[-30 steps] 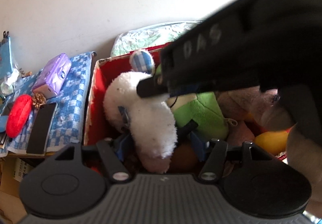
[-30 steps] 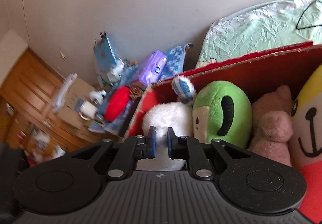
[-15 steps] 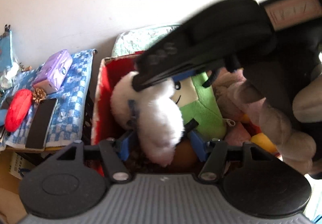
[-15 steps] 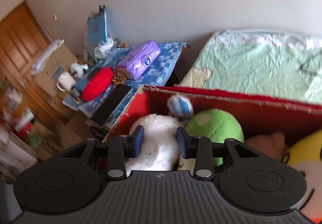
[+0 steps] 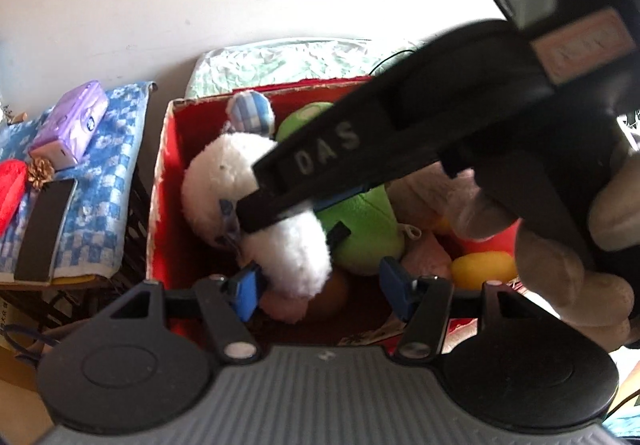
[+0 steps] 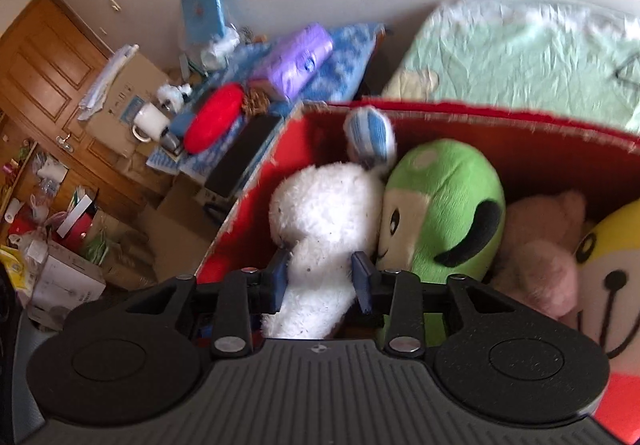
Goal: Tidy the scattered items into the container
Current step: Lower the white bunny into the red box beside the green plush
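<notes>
Blocking left view, right tongs parted around white plush; left tongs apart; red box partly hidden.

The white plush toy is long-piled and fluffy, flecked with dark specks; the green plush beside it has a shorter, smoother nap. The red box looks like matt cardboard — its top edge frayed and pale where it is torn. Both grippers are matt black plastic with ribbed grey bodies, small shiny metal rivets and blue pads on the fingers. A blue-and-white checked towel is looped terry cloth, the purple packet on it glossy plastic film. The door is varnished wood.
</notes>
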A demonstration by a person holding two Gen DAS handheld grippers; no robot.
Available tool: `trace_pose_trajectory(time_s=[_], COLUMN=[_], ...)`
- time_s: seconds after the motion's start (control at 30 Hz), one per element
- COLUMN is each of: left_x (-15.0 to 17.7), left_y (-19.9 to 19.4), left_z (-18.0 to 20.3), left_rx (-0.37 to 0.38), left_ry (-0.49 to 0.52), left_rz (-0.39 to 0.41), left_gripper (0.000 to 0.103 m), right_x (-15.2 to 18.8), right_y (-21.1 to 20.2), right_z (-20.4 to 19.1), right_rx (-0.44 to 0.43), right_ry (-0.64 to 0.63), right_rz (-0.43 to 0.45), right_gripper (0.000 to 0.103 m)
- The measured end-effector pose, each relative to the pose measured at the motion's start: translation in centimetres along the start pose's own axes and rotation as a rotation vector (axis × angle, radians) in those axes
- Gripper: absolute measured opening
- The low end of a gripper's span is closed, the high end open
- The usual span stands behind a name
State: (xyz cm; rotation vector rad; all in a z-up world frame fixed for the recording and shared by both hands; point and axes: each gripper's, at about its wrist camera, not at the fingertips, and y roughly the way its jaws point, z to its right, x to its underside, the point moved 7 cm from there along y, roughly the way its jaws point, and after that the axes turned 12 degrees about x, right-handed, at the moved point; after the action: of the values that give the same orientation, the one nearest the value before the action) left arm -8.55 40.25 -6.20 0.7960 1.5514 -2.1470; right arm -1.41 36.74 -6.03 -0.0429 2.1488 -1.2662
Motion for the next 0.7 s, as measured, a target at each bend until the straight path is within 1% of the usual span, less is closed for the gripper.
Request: trace_pose_trajectory(time_s=[0.07, 0.1, 0.13, 0.3, 0.33, 0.43, 0.53, 0.6, 0.63, 0.7], left_x=[0.0, 0.0, 0.0, 0.1, 0.1, 0.1, 0.0, 0.0, 0.0, 0.0], left_y=[0.2, 0.2, 0.3, 0.5, 0.5, 0.6, 0.8, 1.0, 1.1, 1.2], left_z=[0.1, 0.3, 0.2, 0.2, 0.2, 0.2, -0.1, -0.4, -0.4, -0.7], left_rx=[-0.005, -0.008, -0.010, -0.010, -0.012, -0.022, -0.023, -0.022, -0.024, -0.017], left_ry=[0.002, 0.003, 0.005, 0.014, 0.017, 0.025, 0.023, 0.015, 0.014, 0.003], left_rz=[-0.012, -0.015, -0.017, -0.022, -0.022, -0.021, -0.021, -0.027, -0.032, -0.037], left_gripper=[0.063, 0.063, 0.063, 0.063, 0.063, 0.063, 0.064, 0.064, 0.064, 0.064], right_x=[0.0, 0.2, 0.3, 0.6, 0.6, 0.6, 0.5, 0.3, 0.2, -0.1], right_y=[0.8, 1.2, 1.3, 1.1, 0.9, 0.0, -1.0, -1.9, -1.8, -0.6], right_z=[0.2, 0.3, 0.5, 0.6, 0.7, 0.4, 0.4, 0.6, 0.7, 1.2], right_rx=[-0.005, -0.012, -0.014, -0.019, -0.024, -0.015, -0.054, -0.079, -0.076, -0.072], right_ry=[0.032, 0.051, 0.066, 0.098, 0.100, 0.050, 0.044, 0.043, 0.050, 0.078], right_rz=[-0.050, -0.082, -0.096, -0.065, -0.045, 0.057, 0.145, 0.231, 0.244, 0.184], right_gripper=[0.044, 0.044, 0.043, 0.036, 0.035, 0.032, 0.031, 0.031, 0.031, 0.031])
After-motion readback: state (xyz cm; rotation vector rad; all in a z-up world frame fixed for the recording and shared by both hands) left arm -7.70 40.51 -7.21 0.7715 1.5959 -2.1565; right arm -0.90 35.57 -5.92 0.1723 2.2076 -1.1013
